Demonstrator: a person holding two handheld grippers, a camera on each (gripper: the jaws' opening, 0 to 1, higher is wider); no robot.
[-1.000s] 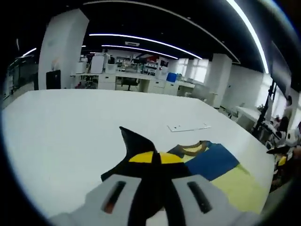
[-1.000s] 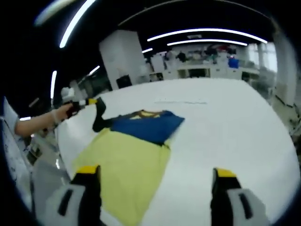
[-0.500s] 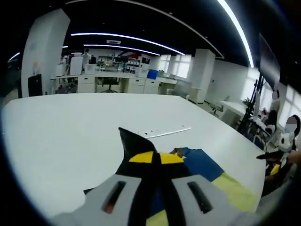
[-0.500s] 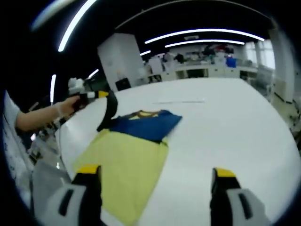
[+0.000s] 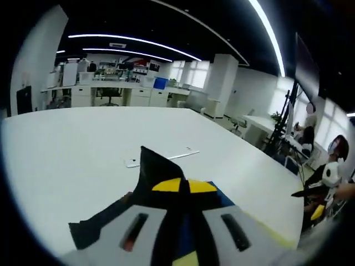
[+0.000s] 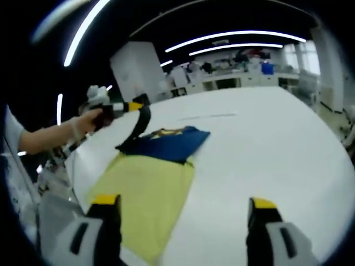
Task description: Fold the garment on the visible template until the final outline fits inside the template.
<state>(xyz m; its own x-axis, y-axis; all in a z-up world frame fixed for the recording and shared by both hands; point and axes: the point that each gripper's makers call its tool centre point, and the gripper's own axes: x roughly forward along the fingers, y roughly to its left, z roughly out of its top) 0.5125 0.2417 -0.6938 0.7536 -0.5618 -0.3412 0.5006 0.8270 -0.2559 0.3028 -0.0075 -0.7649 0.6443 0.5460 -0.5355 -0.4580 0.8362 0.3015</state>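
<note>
Left tool (image 6: 133,106) clenches garment's black sleeve (image 6: 140,124) aloft; right tool (image 6: 183,208) gapes over bare table (image 6: 266,149).

Soft matt cloth for the garment (image 6: 158,166), yellow and blue, black sleeve (image 5: 105,219) limp. Smooth white table (image 6: 266,144), faintly sheened under strip lights. Grey matt plastic on the right gripper (image 6: 180,208), yellow tips; likewise the left gripper (image 5: 184,185).
</note>
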